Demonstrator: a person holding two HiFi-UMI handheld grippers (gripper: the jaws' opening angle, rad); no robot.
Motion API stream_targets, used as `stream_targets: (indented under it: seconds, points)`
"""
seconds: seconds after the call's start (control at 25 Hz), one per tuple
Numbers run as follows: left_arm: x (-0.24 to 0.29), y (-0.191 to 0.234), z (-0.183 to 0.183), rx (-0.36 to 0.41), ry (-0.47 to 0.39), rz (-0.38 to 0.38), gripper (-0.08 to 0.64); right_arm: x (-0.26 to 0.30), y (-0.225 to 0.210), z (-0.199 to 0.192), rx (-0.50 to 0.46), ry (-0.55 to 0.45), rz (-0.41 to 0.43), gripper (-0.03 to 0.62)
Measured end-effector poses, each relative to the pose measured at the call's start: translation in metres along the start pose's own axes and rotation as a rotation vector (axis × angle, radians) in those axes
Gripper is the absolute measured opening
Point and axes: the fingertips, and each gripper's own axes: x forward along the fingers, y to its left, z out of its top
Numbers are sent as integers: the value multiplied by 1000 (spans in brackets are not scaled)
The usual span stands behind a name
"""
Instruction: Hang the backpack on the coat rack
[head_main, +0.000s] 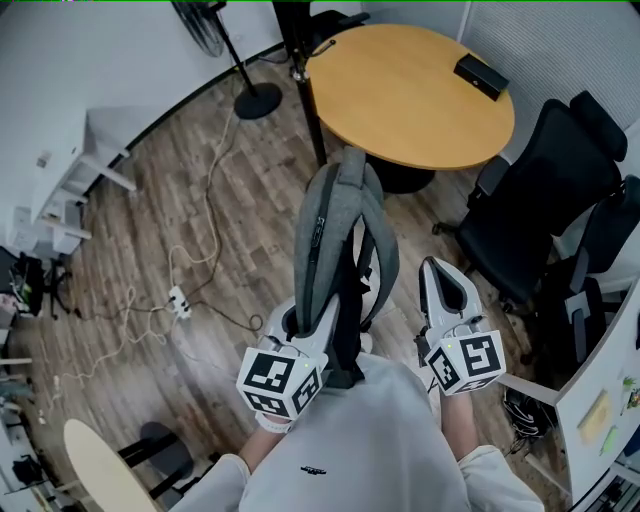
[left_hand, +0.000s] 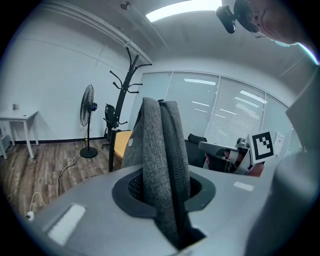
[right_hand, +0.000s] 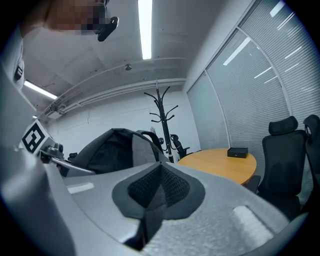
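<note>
Left gripper (left_hand: 162, 192) clamps the grey backpack (head_main: 335, 230), seemingly its strap (left_hand: 165, 150); contents unseen.

The right claw (right_hand: 160, 167) had its jaws together, nothing between them. A grey backpack (right_hand: 112, 150) sat at ten o'clock, a black coat rack (right_hand: 161, 115) at twelve, and a round wooden worktop (right_hand: 220, 167) bearing a black box (right_hand: 237, 151) at three.

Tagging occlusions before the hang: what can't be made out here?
Coat rack top: head view, cut by the upper edge.
Bottom of the backpack: head view, behind the left gripper and the person.
Which part the fingers clamp: left gripper view, fabric fills the gap.
Black box on the table: head view, too small to identify.
</note>
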Motion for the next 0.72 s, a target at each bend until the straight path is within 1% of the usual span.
stream_targets:
  seconds: [0.2,0.36,0.52,0.72]
  points:
    - [20,14,6,-23,8,-1,107,24,-7,6,-9,10,2,-8]
    - [44,28,19,-34,7,-12,107,50,-20,8,-18,32,-4,-9]
    - [71,42,33,-42,22,-38,107,79,-32,18,-6,28,-17,-8]
    - [102,55,57,-32,28,-82,107,121,-40,31,-11,40,-25,-9]
